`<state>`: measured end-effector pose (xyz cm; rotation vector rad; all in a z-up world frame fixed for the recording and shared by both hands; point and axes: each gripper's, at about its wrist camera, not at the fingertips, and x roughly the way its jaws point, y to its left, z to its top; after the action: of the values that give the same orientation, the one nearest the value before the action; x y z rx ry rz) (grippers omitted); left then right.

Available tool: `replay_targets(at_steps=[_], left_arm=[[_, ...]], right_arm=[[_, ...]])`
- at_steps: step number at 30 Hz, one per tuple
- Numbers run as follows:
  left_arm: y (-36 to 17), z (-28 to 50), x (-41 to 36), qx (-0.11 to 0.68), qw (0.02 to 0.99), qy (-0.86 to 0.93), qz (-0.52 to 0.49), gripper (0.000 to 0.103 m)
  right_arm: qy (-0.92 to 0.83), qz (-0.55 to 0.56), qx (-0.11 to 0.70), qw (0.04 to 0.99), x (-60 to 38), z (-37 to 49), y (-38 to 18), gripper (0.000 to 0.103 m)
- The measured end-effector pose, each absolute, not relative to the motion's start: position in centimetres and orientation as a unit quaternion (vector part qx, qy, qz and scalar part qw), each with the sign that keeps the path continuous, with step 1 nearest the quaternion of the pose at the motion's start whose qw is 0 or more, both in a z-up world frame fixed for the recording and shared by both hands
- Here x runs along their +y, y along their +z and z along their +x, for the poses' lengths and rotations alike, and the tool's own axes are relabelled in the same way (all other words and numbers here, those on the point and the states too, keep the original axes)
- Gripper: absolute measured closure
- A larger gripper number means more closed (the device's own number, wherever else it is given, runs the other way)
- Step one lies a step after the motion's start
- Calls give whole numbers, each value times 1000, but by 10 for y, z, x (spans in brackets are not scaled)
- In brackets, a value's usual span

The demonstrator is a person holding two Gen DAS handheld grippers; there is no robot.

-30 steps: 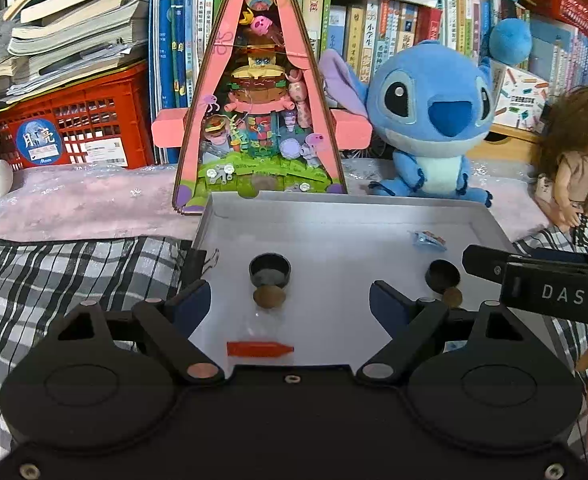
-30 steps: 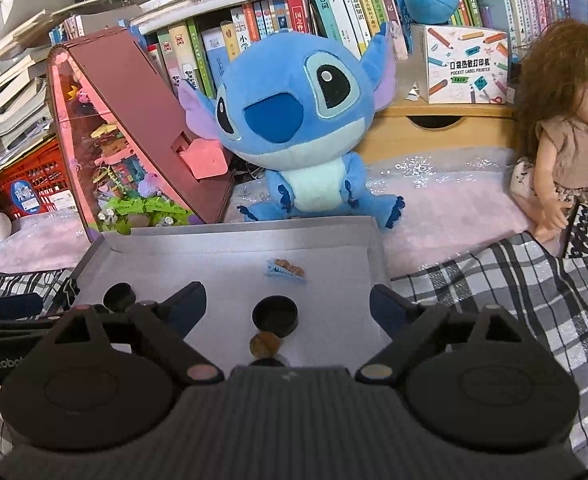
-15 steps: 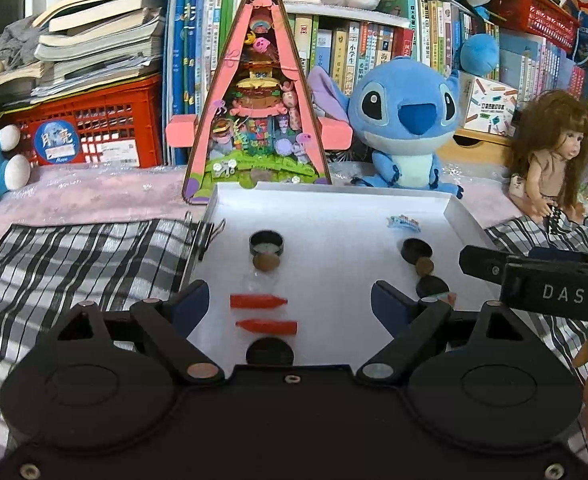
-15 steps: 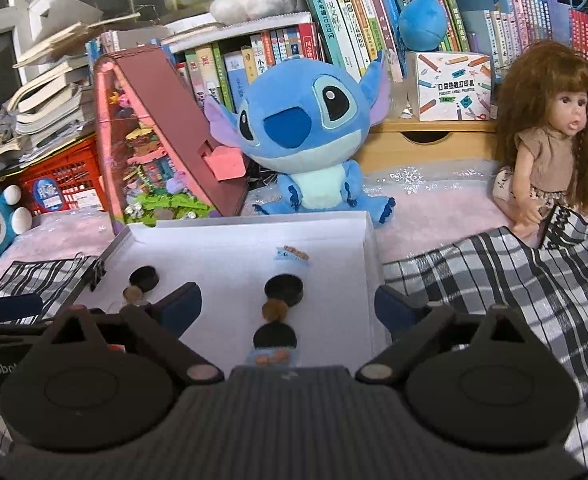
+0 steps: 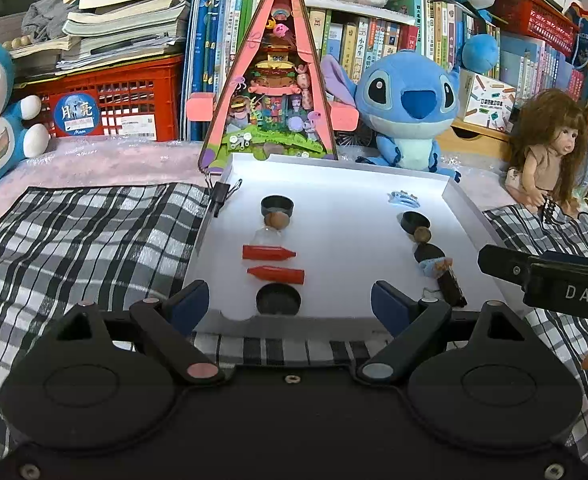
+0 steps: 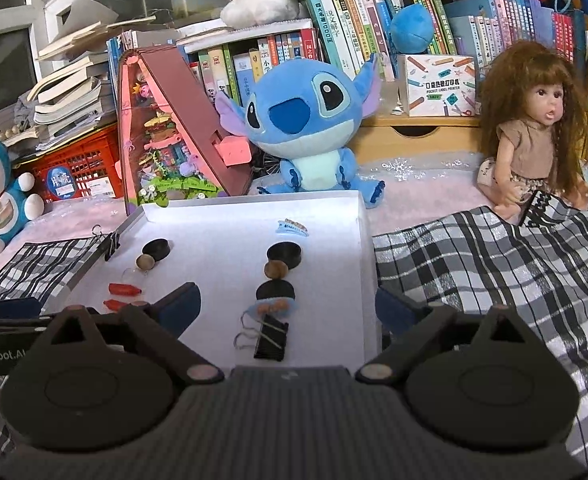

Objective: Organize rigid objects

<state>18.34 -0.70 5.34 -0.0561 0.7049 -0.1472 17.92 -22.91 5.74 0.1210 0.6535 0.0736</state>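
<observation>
Over on the plaid cloth (image 5: 74, 240) sits a white tray (image 5: 350, 320), and everything to be sorted is already inside it in two rough columns running away from the cameras. Left column: a black cap (image 5: 278, 299) nearest, then two red crayons (image 5: 276, 274) lying crosswise, a wooden ball (image 5: 277, 221) and a black ring (image 5: 277, 205) at the far end. Right column: a binder clip (image 6: 270, 340) nearest, then a black disc (image 6: 275, 292), another ball and disc, and a little blue hair clip (image 6: 292, 227) at the back.

Left gripper (image 5: 290, 306) is spread wide with nothing in it, hanging at the tray's near edge. The cap sits dead ahead between its fingers, so that's the closest pick for that hand. The crayons' long axis runs side to side, across the gripper's line, so I'd guess a wrist turn is needed to pinch one across its width.

Right gripper (image 6: 288, 304) is also wide apart and empty. The binder clip lies straight ahead of it, long axis pointing away, handles to the left. Right hand is clearly nearer that one.
</observation>
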Motion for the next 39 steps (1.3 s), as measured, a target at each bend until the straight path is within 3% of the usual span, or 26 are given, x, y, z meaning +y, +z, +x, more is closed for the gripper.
replay_targets(at_steps=[39], left_arm=[[3,142,1,353,935,-44,11,14]], right_arm=[[21,27,356,934,-211,125,5,0]])
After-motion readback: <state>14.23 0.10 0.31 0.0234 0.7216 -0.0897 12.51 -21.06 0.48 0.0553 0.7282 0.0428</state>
